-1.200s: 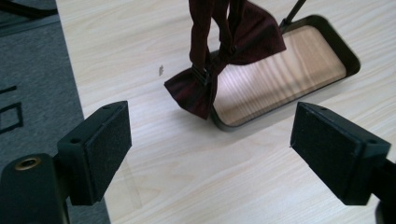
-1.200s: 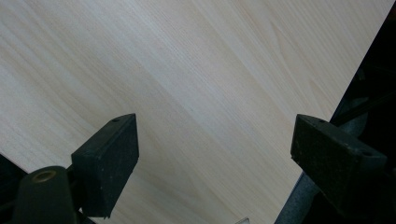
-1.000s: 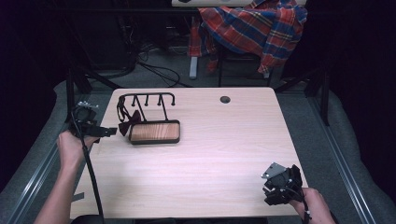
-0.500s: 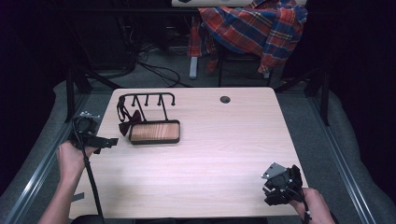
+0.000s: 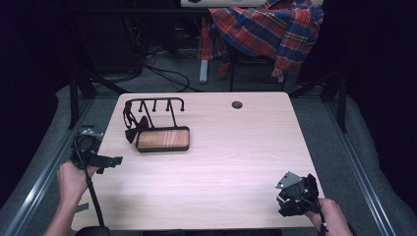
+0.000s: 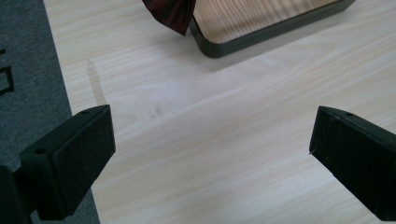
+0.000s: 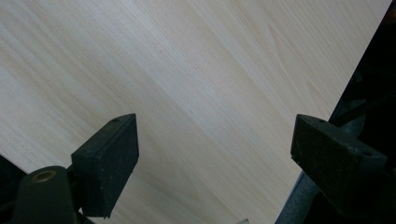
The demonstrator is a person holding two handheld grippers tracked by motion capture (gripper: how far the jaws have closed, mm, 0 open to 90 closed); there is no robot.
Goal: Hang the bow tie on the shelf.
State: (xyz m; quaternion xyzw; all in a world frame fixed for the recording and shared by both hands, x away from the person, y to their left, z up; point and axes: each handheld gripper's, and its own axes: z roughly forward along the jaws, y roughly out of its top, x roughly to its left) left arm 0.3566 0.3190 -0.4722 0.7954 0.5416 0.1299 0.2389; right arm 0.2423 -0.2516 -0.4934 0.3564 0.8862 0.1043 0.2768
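Observation:
A black hook rack stands at the table's far left with a dark red bow tie hanging from its left end. A wooden tray with a black rim lies just in front of it. My left gripper is at the table's left edge, nearer the person than the tray, and its jaws have just been opening. In the left gripper view the left gripper is wide open over bare wood, with the tray's corner and the bow tie's tip ahead. My right gripper rests open at the near right corner, its jaws holding nothing.
A small dark hole sits in the table near its far edge. A plaid shirt hangs over a chair behind the table. Grey floor borders the table's left side, with metal rails along both sides.
My left hand has drawn back from the rack toward the near side and sunk lower along the left edge. The right hand has kept still.

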